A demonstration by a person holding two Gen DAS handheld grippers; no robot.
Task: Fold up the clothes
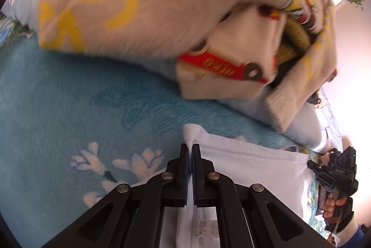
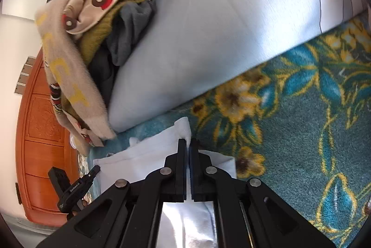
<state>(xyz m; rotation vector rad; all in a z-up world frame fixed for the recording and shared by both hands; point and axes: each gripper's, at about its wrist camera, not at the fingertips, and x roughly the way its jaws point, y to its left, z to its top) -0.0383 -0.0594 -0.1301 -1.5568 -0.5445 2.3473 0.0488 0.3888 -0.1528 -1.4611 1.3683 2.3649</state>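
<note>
Left wrist view: we have the left gripper [image 1: 192, 148] pinched tight on a stitched corner of the white garment [image 1: 243, 155], fabric pressed between the blue pads. The garment lies on the teal floral blanket [image 1: 58, 108], just in front of a pale blue pillow [image 2: 185, 50]. A printed label shows on the cloth under the gripper body.

Right wrist view: our right gripper [image 2: 187, 143] is likewise clamped on another corner of the same garment, a small peak of cloth poking up past the fingertips. Both of us hold one edge, it seems.

Risks as we judge them:
- Each grip takes only a thin bite near the hem. A quick lift or an uneven pull between the hands could slide a corner free.
- The pile of unfolded clothes [image 1: 162, 16], a beige fleece piece with yellow lettering and a car-print fabric, sits on the pillow near the garment. Carrying the edge forward could snag or drag it.
- The plush blanket may cling to the cloth and bunch the fold.

Pose: both grippers angle steeply down toward the bed, close to the surface. In the left view, the hand [image 1: 334, 204] wrapped round the right handle shows at the frame's right edge. The right view catches the left tool at lower left, before an orange wooden door [image 2: 44, 132].
</note>
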